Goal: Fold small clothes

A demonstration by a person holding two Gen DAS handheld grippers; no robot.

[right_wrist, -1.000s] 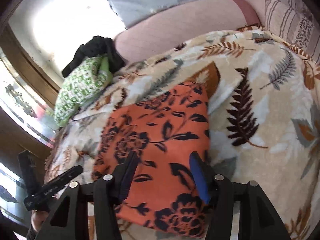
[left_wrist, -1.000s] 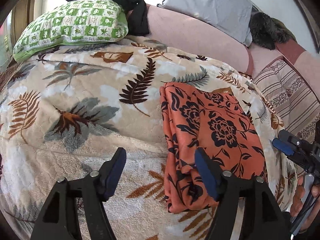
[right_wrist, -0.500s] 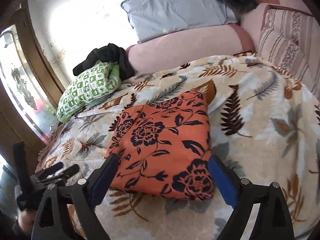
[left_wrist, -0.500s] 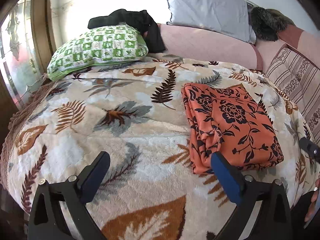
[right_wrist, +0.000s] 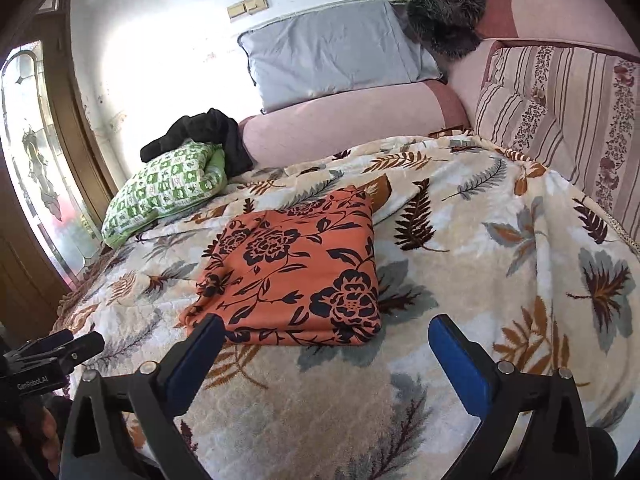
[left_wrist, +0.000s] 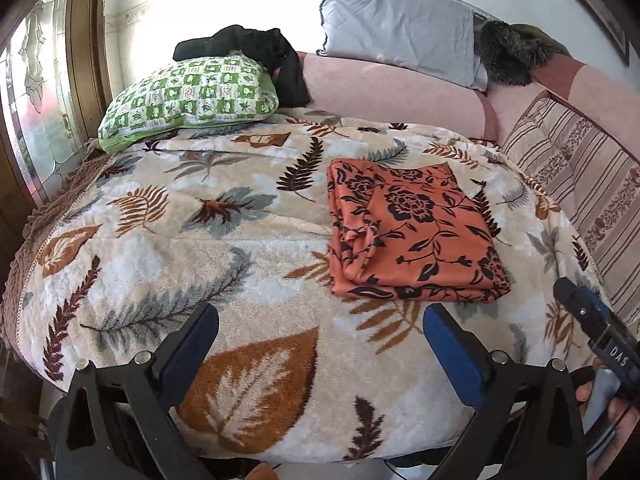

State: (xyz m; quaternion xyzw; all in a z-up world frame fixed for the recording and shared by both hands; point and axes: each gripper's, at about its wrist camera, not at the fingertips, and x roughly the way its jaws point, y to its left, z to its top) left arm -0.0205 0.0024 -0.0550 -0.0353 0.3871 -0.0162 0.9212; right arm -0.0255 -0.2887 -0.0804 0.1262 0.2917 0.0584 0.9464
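An orange cloth with black flowers (left_wrist: 412, 232) lies folded into a flat rectangle on the leaf-patterned blanket (left_wrist: 240, 380). My left gripper (left_wrist: 320, 316) hangs open over the blanket's near edge, short of the cloth's front fold, with nothing between its blue pads. In the right wrist view the same folded cloth (right_wrist: 296, 268) lies just beyond my right gripper (right_wrist: 327, 322). Its jaws are opening wide and nothing is between them; its left pad (right_wrist: 200, 352) overlaps the cloth's near corner in the picture. Each gripper shows at the edge of the other's view: the right gripper (left_wrist: 592, 320), the left gripper (right_wrist: 52, 348).
A green checked pillow (left_wrist: 192, 96) with a black garment (left_wrist: 256, 48) on it lies at the far left. A pink bolster (left_wrist: 392, 96), a grey pillow (left_wrist: 400, 28) and a striped cushion (left_wrist: 580, 168) line the back and right. A glazed wooden door (right_wrist: 36, 184) stands left.
Both grippers drew back from the orange cloth and their jaws spread wide. The cloth, earlier between the pads, now lies free and folded on the blanket.
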